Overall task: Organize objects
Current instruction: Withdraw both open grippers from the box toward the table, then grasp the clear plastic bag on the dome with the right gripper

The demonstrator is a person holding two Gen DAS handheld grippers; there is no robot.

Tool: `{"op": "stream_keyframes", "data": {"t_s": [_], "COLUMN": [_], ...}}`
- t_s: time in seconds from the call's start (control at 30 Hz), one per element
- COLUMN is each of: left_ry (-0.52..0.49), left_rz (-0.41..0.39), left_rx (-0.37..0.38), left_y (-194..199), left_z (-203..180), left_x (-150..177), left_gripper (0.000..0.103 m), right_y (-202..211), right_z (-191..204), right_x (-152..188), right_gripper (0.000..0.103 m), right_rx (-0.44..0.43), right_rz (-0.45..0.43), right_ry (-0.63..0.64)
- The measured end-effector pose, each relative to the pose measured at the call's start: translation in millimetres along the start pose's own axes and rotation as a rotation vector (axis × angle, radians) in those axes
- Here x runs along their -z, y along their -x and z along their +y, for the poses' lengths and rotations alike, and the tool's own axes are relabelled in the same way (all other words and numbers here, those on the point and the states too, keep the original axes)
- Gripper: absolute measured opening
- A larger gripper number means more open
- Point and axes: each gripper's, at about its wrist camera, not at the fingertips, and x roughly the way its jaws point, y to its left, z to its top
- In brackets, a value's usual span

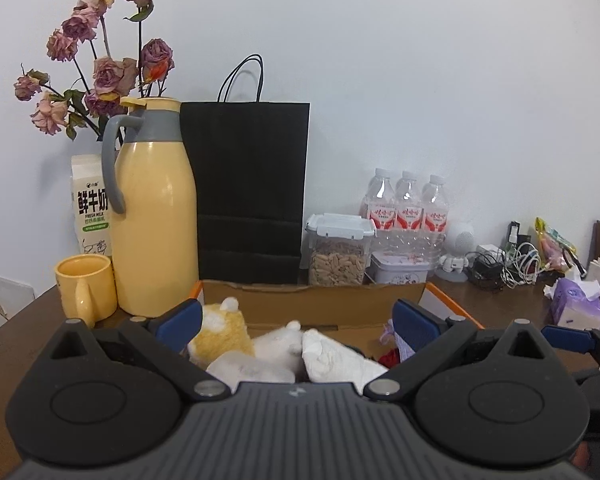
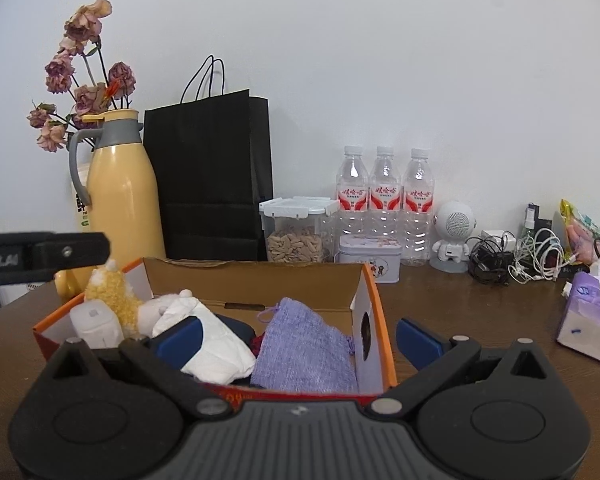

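Observation:
An open cardboard box with orange edges (image 2: 260, 276) sits on the brown table; it also shows in the left wrist view (image 1: 320, 300). In it lie a yellow plush toy (image 2: 114, 292), a white folded cloth (image 2: 216, 344), a purple knit pouch (image 2: 304, 348) and a small white device (image 2: 96, 326). My left gripper (image 1: 298, 320) is open and empty, held over the box above the plush (image 1: 224, 330) and cloth (image 1: 340, 356). My right gripper (image 2: 298, 336) is open and empty, its fingers astride the box's right wall.
At the back stand a yellow thermos (image 1: 152, 216), yellow mug (image 1: 86, 288), milk carton (image 1: 90, 204), dried roses (image 1: 100, 60), black paper bag (image 1: 248, 192), seed jar (image 1: 338, 252), three water bottles (image 2: 384, 200), a tin (image 2: 370, 258), a robot speaker (image 2: 454, 236), cables (image 2: 516, 256) and a tissue pack (image 2: 592, 316).

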Motion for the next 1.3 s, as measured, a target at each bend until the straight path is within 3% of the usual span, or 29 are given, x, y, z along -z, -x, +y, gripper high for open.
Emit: {"op": "stream_keyframes", "data": {"t_s": [0.27,0.63,1.03,1.17,1.3], "left_ry": [-0.006,-0.008,0.02,0.028,0.033], "left_rz": [0.055,0.174,0.202,0.207,0.214], "left_rx": [-0.014,-0.069,-0.07,-0.071,-0.064], "left_y": [23,43,59,60,60], "left_z": [23,57,76,79,79], "left_x": [14,42,51,51,53], "left_gripper": [0.103,0.103,0.103,0.103,0.103], "right_y": [25,49,20,8,-1], "right_z": [3,12,44,46,47], "right_x": [14,54,49,45,49], "right_gripper": [0.103,0.103,0.102,0.076,0.042], "right_rx": [0.02,-0.02,-0.108,-0.145,-0.149], "right_rz": [0.045,0.173,0.201,0.217,0.248], "right_ry": [0.046,0.1,0.128,0.103,0.092]}}
